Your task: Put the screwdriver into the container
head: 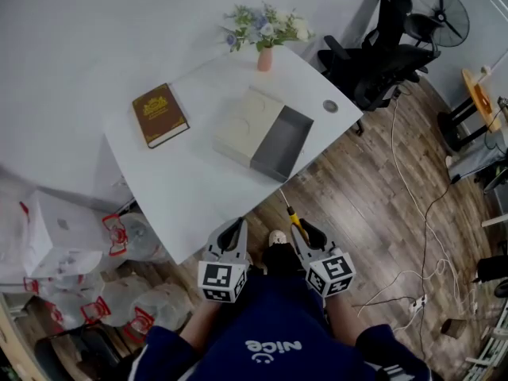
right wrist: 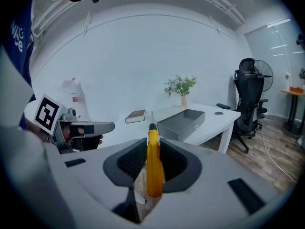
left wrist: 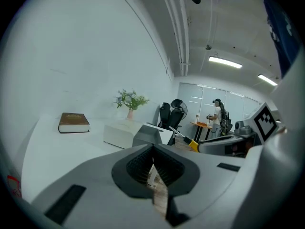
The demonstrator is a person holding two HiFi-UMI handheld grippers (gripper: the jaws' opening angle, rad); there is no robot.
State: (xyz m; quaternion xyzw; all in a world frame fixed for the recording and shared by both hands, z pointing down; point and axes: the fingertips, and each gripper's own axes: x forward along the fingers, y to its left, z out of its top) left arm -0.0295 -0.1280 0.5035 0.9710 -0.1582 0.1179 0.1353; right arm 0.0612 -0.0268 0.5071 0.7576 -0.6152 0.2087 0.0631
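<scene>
The right tool [right wrist: 153, 152] is clamped on the yellow handle of the screwdriver [right wrist: 153, 173], with the shaft pointing ahead toward the white worktop [right wrist: 209, 128]. The left tool [left wrist: 153, 162] has its jaws together on nothing. Both hang off the worktop's near edge, well apart from the open grey container [head: 279, 144].

To do this step well, I would carry the screwdriver over the container's near rim, lay it along the long side, and release only when it is low inside. The beige box [head: 244, 124] just beside the container should be avoided.

The thin shaft tip fades against the pale worktop. In the head view the tool covers most of the handle.
</scene>
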